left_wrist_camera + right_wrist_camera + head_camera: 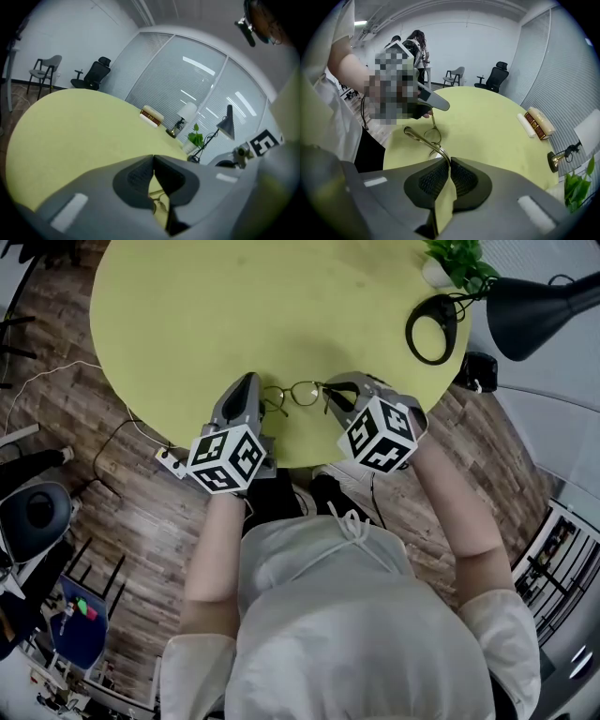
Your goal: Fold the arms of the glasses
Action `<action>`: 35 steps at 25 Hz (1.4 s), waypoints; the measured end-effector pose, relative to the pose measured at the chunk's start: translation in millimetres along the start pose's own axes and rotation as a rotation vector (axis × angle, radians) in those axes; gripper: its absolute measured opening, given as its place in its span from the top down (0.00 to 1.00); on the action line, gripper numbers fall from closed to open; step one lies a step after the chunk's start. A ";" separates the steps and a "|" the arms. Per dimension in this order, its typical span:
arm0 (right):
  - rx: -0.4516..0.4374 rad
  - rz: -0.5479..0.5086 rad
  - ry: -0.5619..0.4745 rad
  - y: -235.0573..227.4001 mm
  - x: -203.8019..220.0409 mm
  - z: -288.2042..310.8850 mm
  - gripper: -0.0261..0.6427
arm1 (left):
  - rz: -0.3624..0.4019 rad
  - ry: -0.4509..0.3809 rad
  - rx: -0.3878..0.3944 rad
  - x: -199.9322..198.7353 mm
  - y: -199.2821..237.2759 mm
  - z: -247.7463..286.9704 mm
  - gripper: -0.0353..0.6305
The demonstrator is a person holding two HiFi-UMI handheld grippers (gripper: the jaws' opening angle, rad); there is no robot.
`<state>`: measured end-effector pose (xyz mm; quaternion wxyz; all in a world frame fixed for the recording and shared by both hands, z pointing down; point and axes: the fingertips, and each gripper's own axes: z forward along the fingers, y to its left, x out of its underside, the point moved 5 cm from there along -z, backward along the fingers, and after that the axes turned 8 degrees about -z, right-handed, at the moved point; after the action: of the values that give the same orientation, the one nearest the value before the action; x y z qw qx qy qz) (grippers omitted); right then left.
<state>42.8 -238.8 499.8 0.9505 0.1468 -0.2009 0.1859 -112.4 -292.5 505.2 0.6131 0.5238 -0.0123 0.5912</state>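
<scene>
Thin metal-rimmed glasses (298, 393) lie at the near edge of the round yellow-green table (234, 306), between my two grippers. My right gripper (330, 390) is shut on the frame at its right end. In the right gripper view (450, 163) one arm (412, 133) runs up and left from the pads, and a lens rim (433, 136) lies beyond. My left gripper (255, 382) is at the glasses' left end, its pads closed together (153, 158) with part of the glasses (158, 202) in the gap behind them. The other arm's end meets the left gripper (425, 108).
A black desk lamp (539, 310), a potted plant (455, 259) and a black ring-shaped lamp base (431, 329) stand at the table's far right. Books (539, 123) lie further back. The table edge is just behind the glasses. A power strip (169, 457) is on the floor.
</scene>
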 end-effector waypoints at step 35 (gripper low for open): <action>-0.014 0.161 -0.041 32.3 16.0 -10.3 0.94 | 0.615 0.239 -0.097 78.2 -17.0 23.3 0.94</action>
<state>46.5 -201.8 504.3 0.9292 0.1271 -0.2330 0.2573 -62.2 -247.9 554.7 0.4272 0.3927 -0.1258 0.8046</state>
